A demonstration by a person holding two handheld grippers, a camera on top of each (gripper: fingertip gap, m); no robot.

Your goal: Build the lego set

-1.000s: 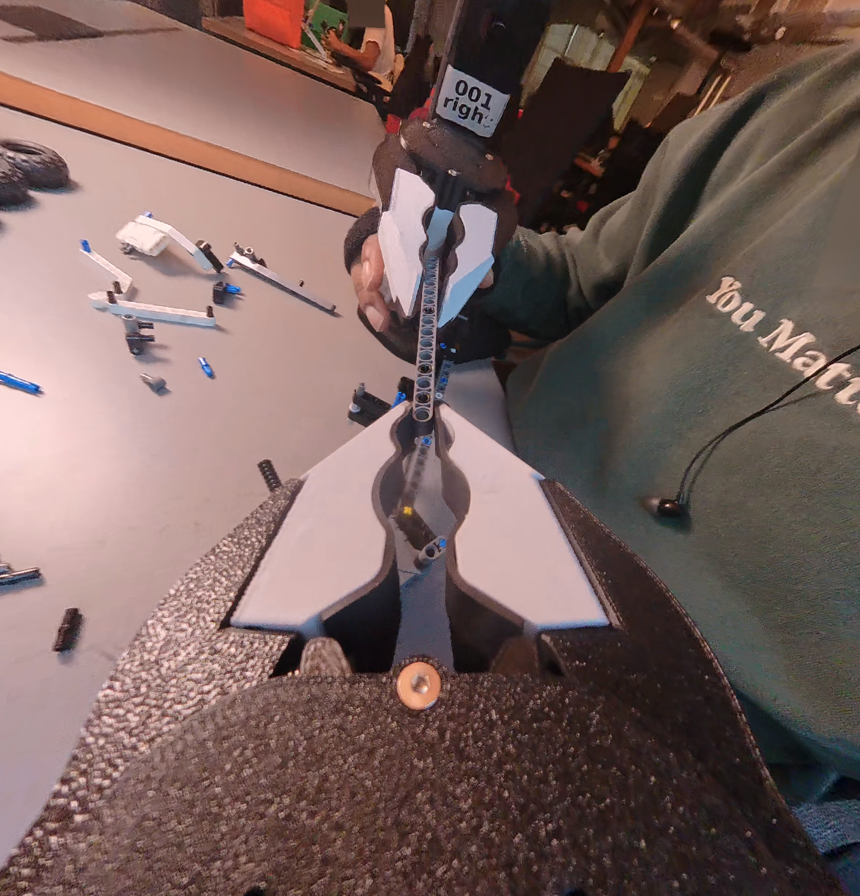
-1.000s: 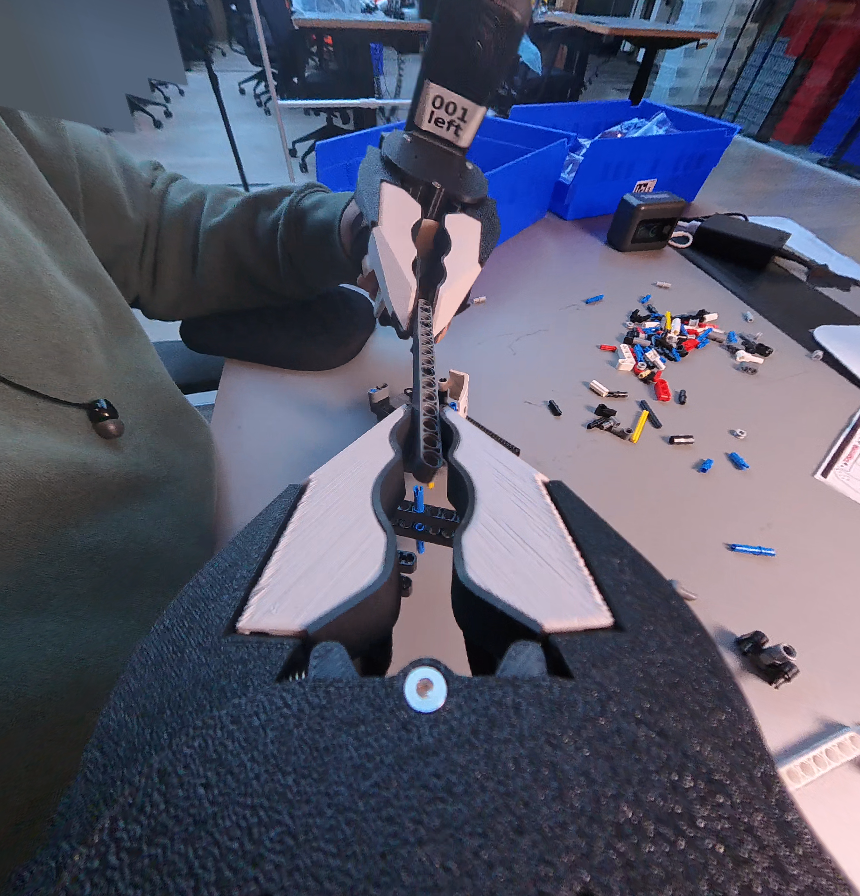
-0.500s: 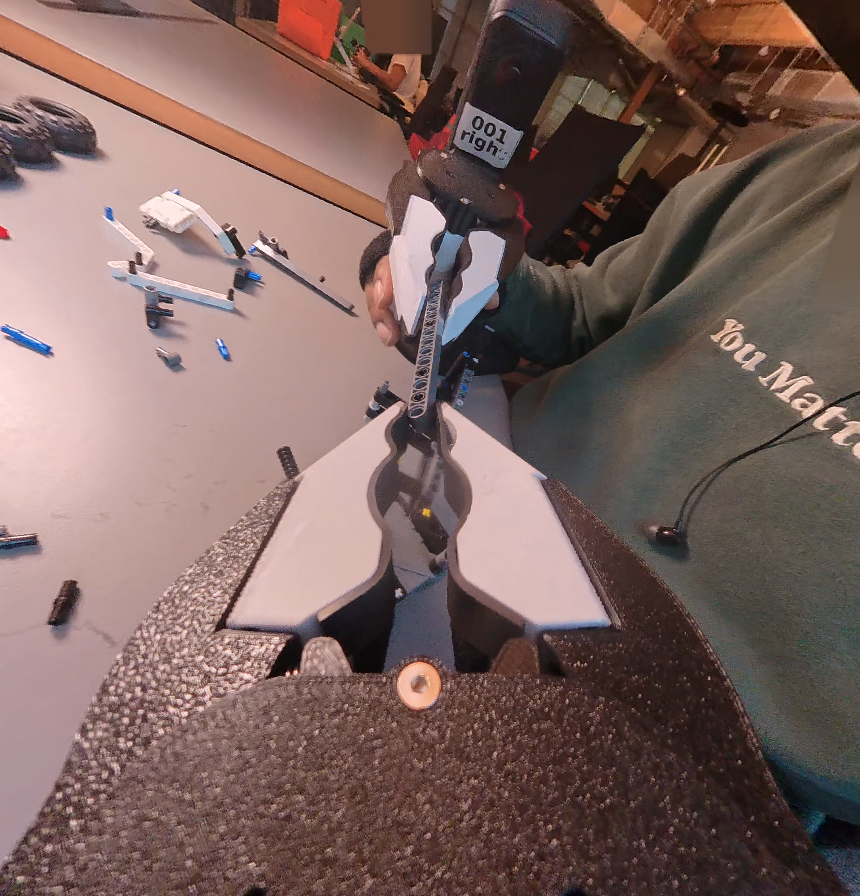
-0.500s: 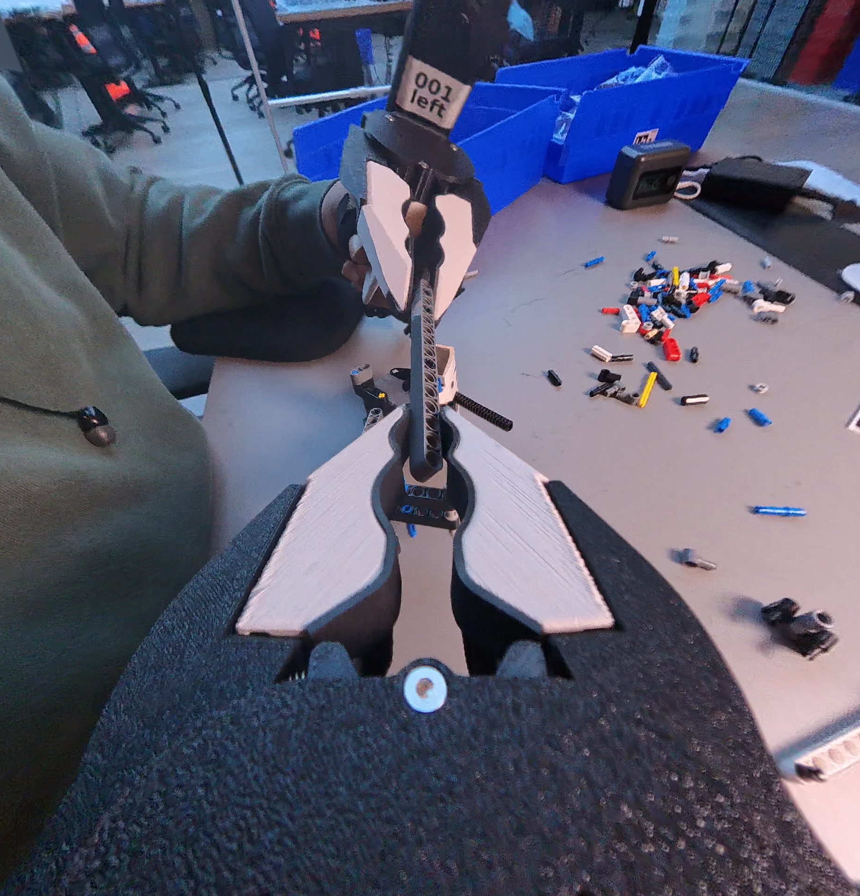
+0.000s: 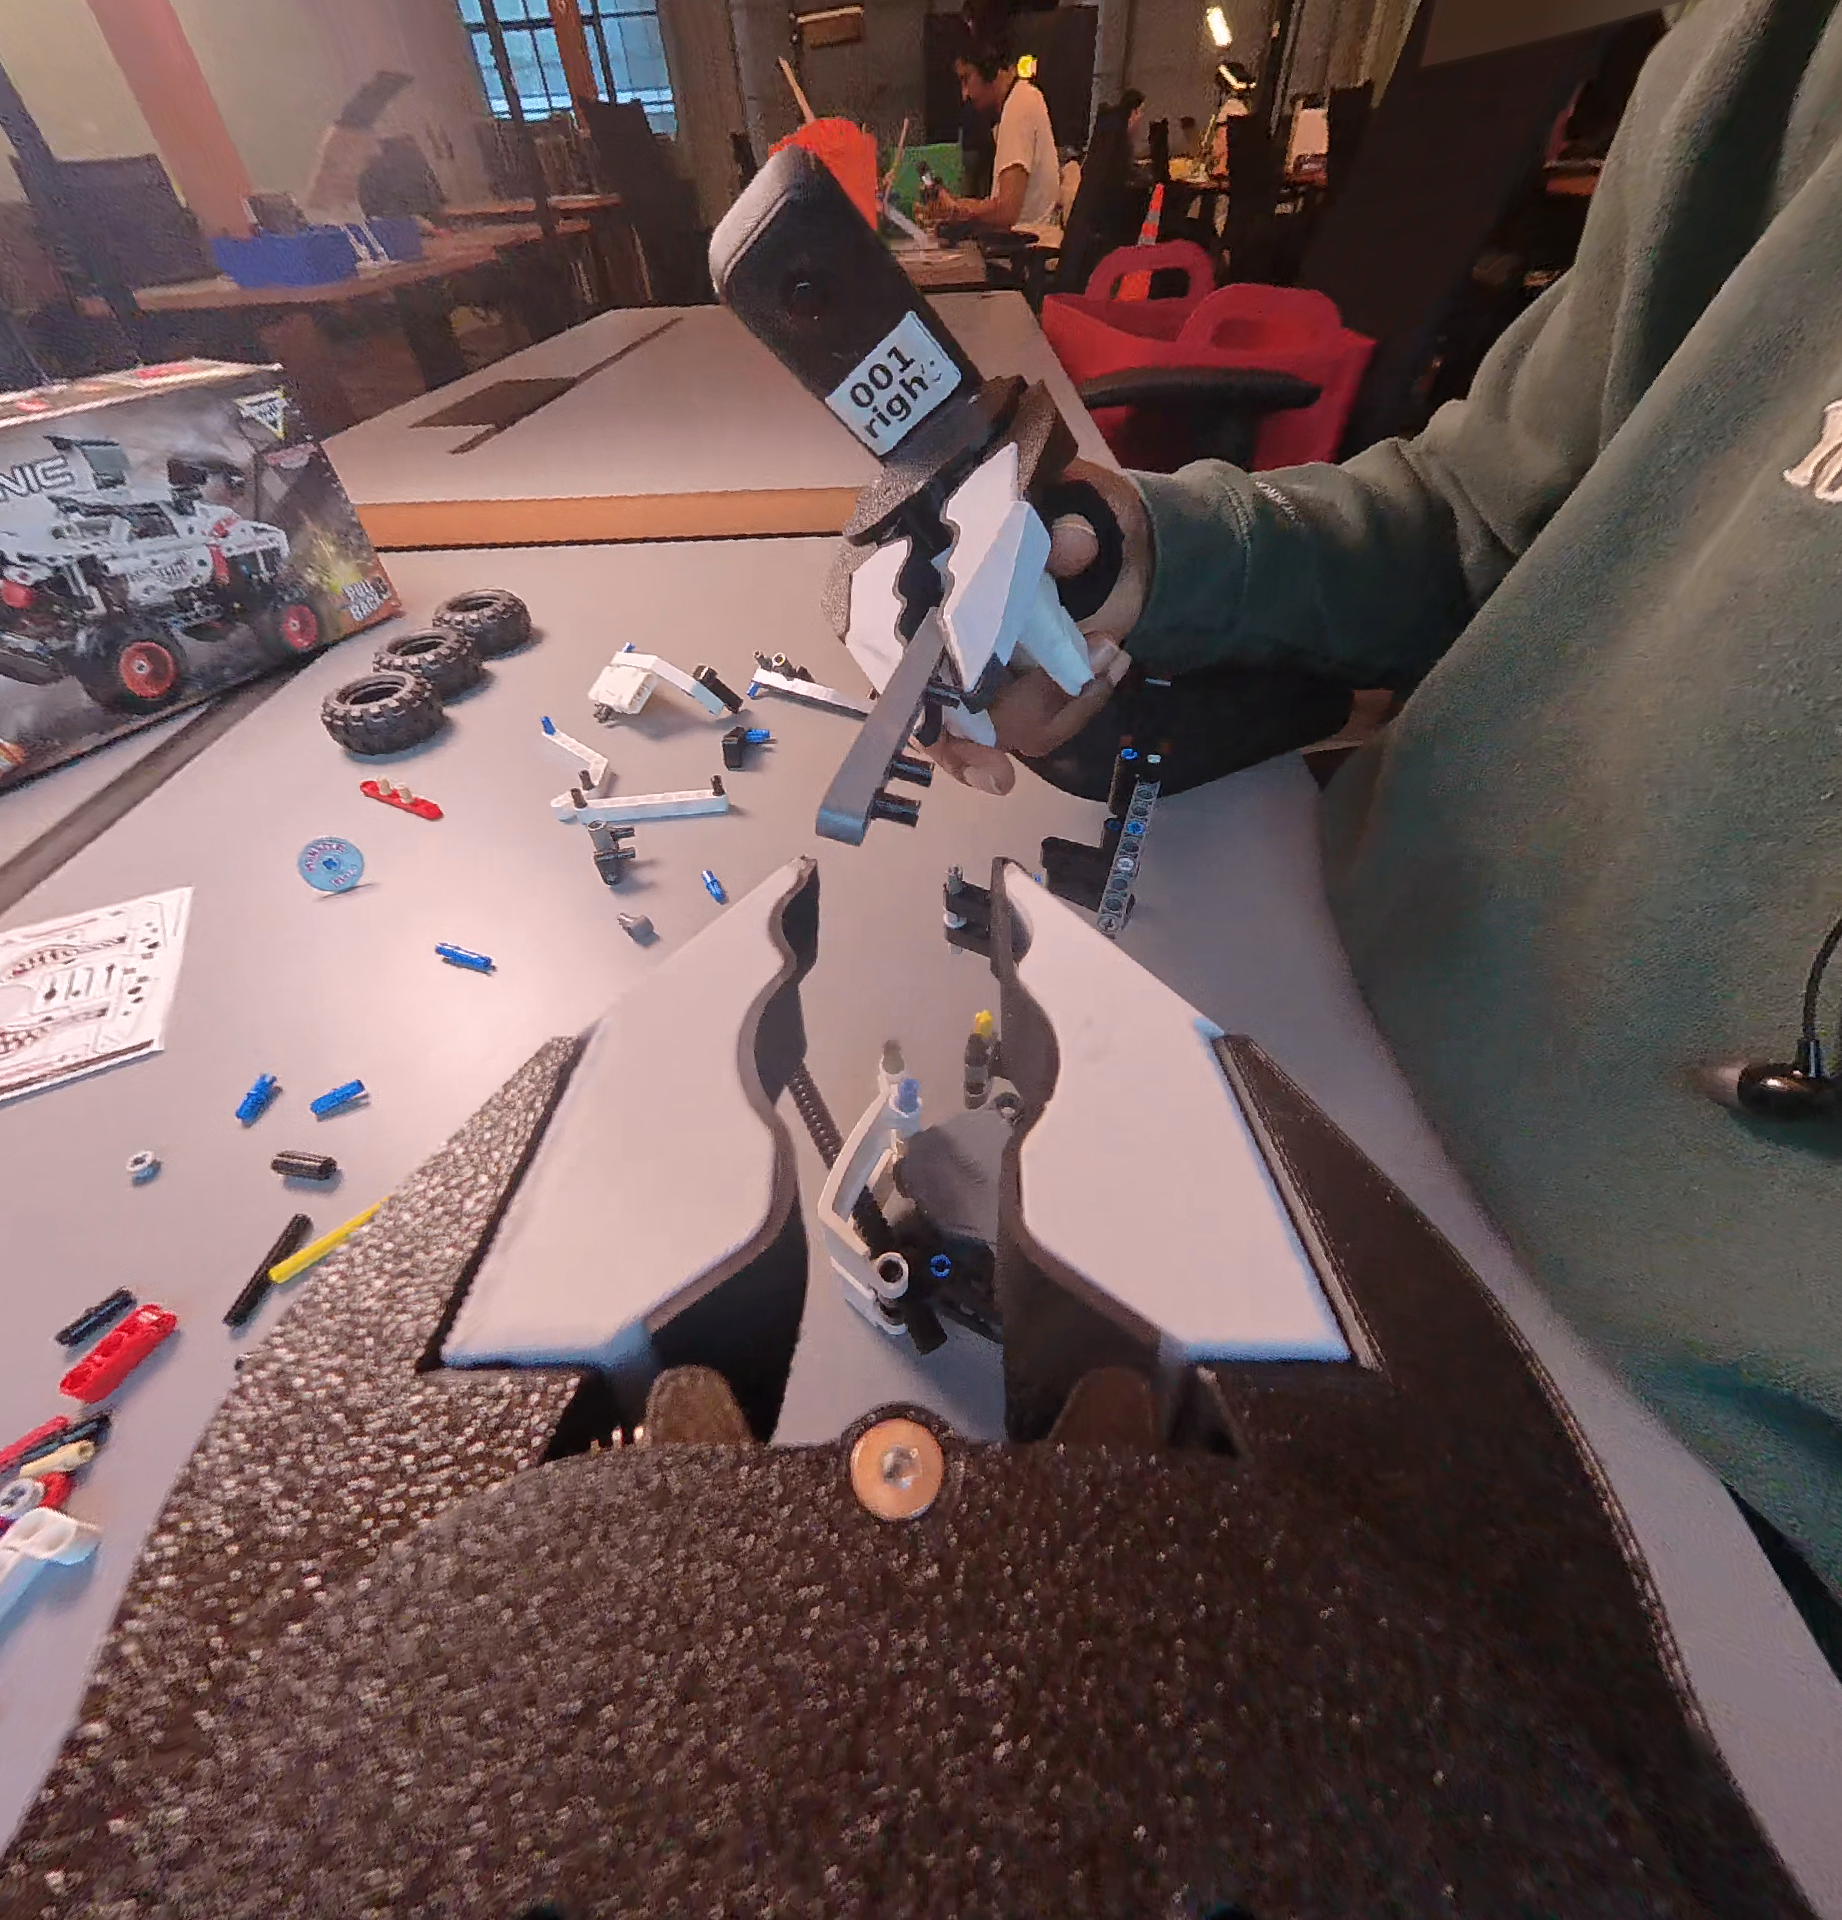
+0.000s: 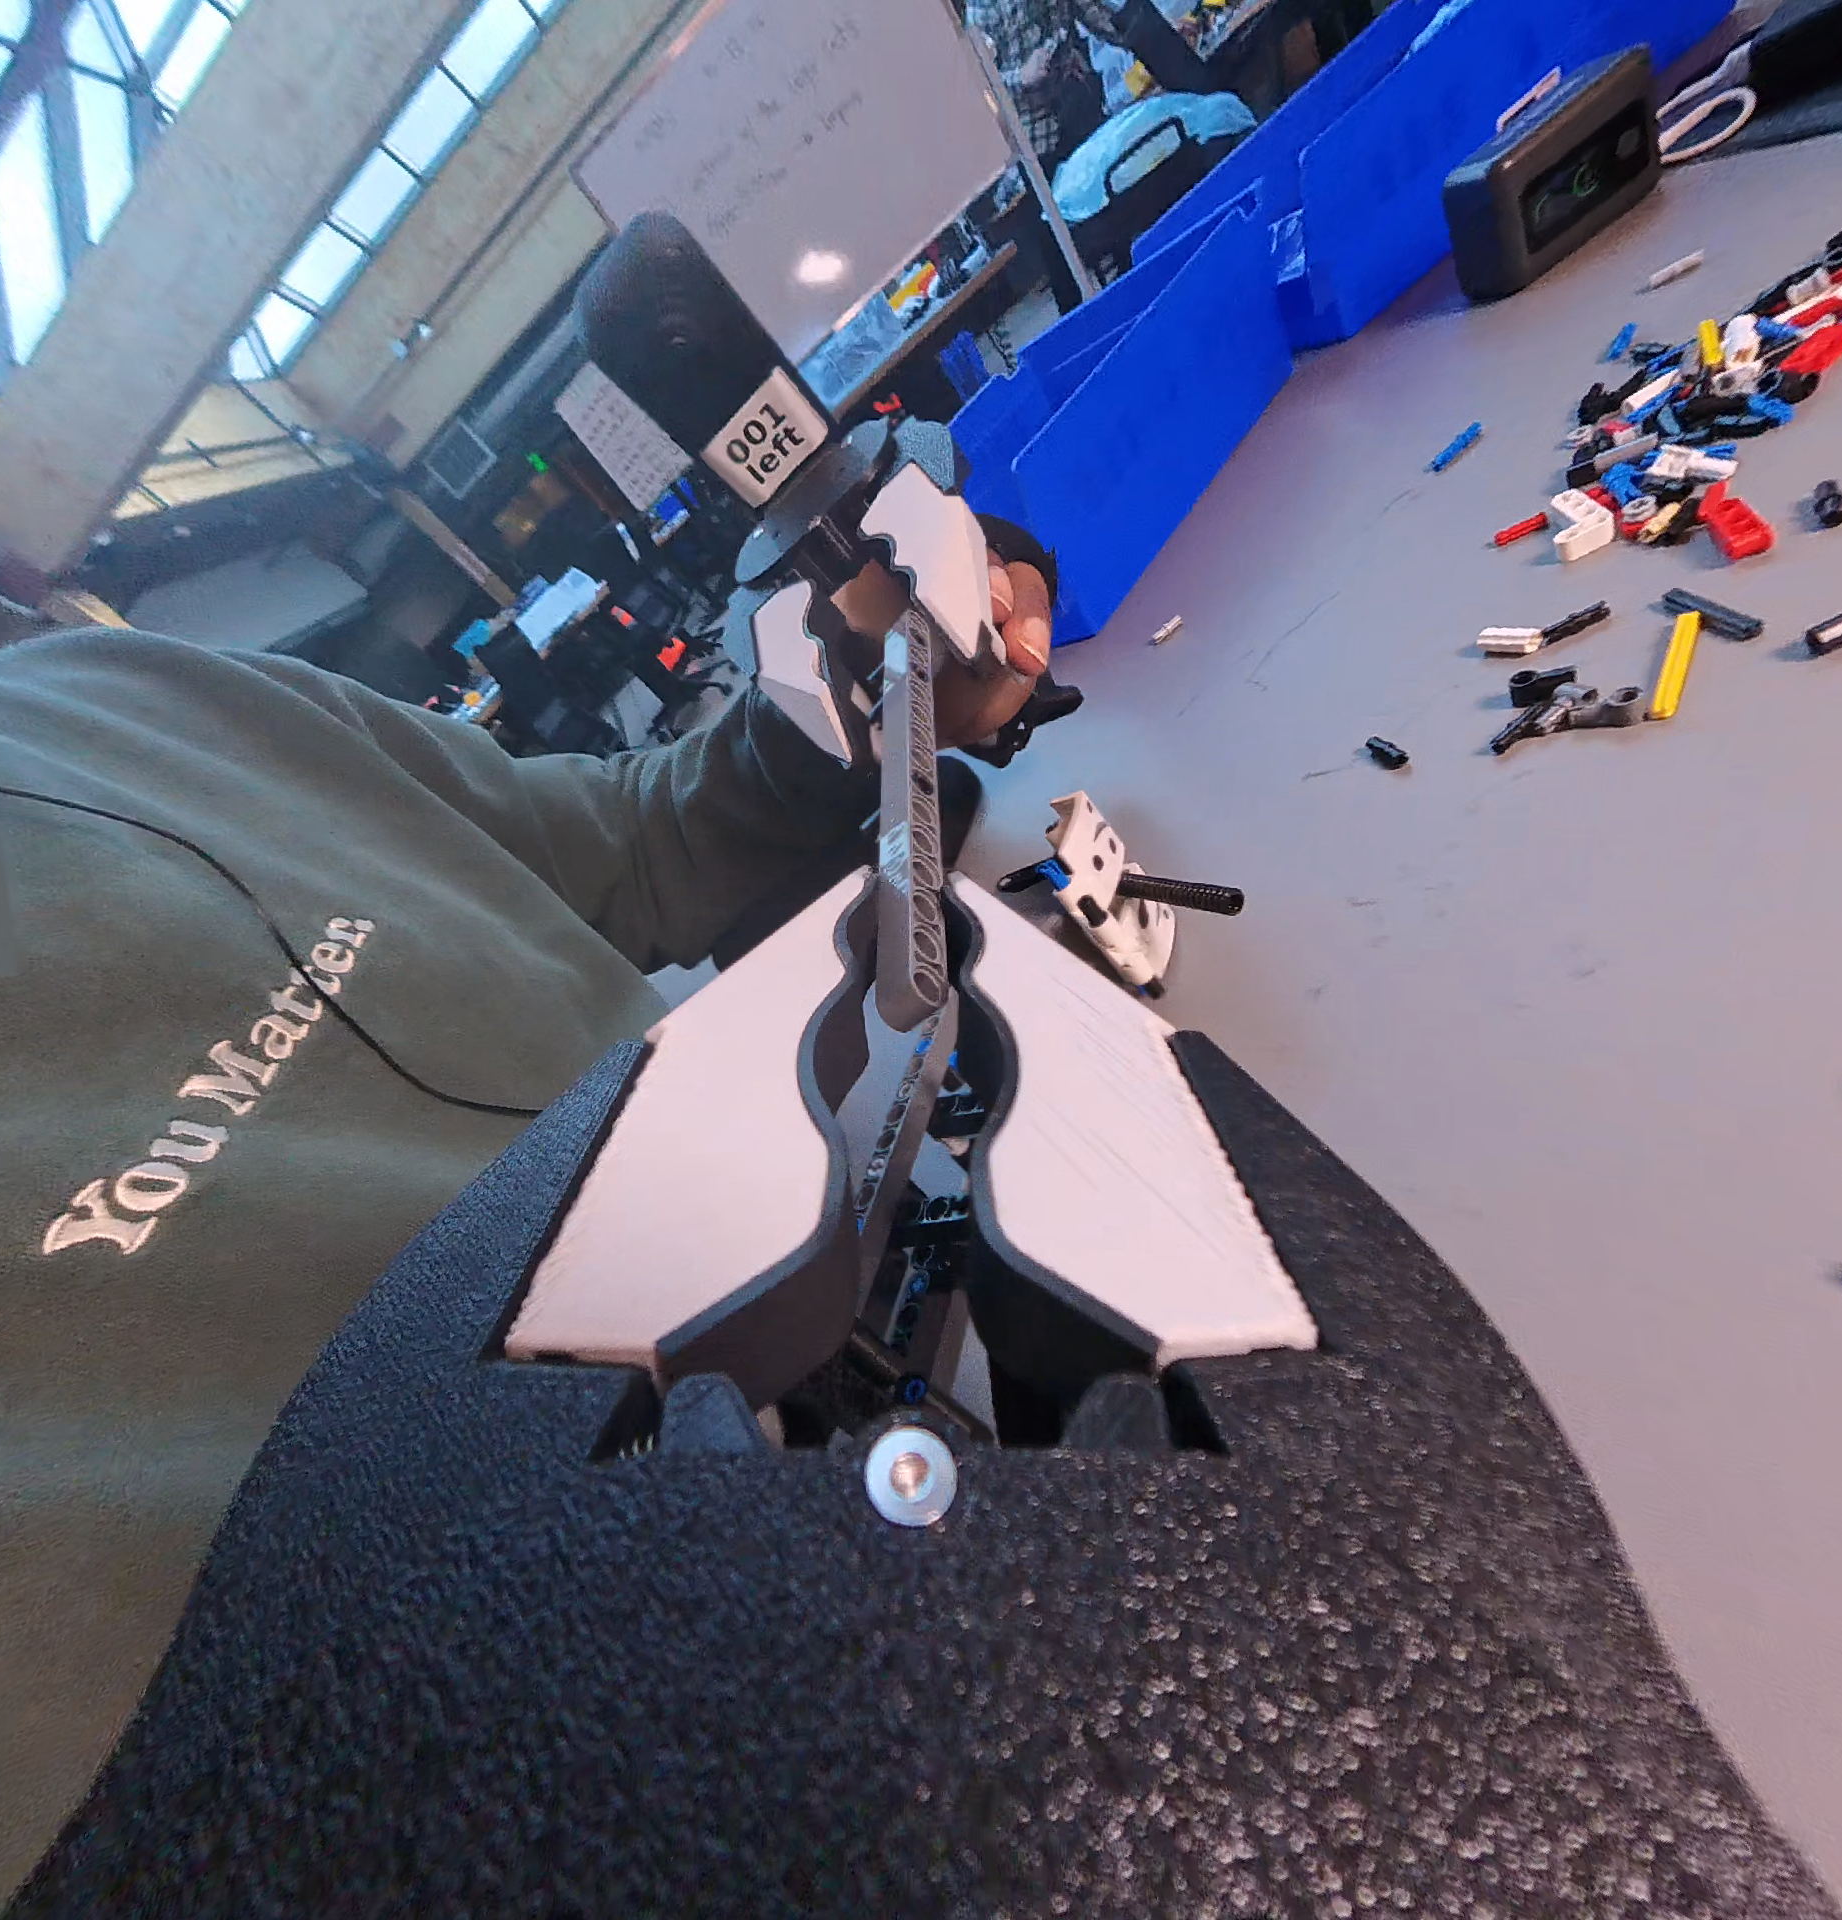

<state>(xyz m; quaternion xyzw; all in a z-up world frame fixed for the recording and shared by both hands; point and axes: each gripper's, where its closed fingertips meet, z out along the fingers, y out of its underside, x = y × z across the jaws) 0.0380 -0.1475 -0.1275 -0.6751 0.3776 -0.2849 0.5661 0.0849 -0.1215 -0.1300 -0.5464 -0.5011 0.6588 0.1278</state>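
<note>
Half a second ago both grippers clamped the long grey beam; since then the left gripper has let go and drawn back, its fingers spread wide with nothing between them.

At the far left of the left wrist view sits the set's box, with a sheet of stickers in front of it on the grey table. Three black tyres lie next, then white beams and small blue pins. Between the left gripper's fingers, down on the table, shows a white and dark half-built piece.

Further right, the right gripper is clenched on the beam, which juts up and forward from its tips, clear of the table. In the right wrist view a white spotted piece on a black rod lies just right of the beam, and a heap of loose coloured parts lies at the far right beside blue bins.
</note>
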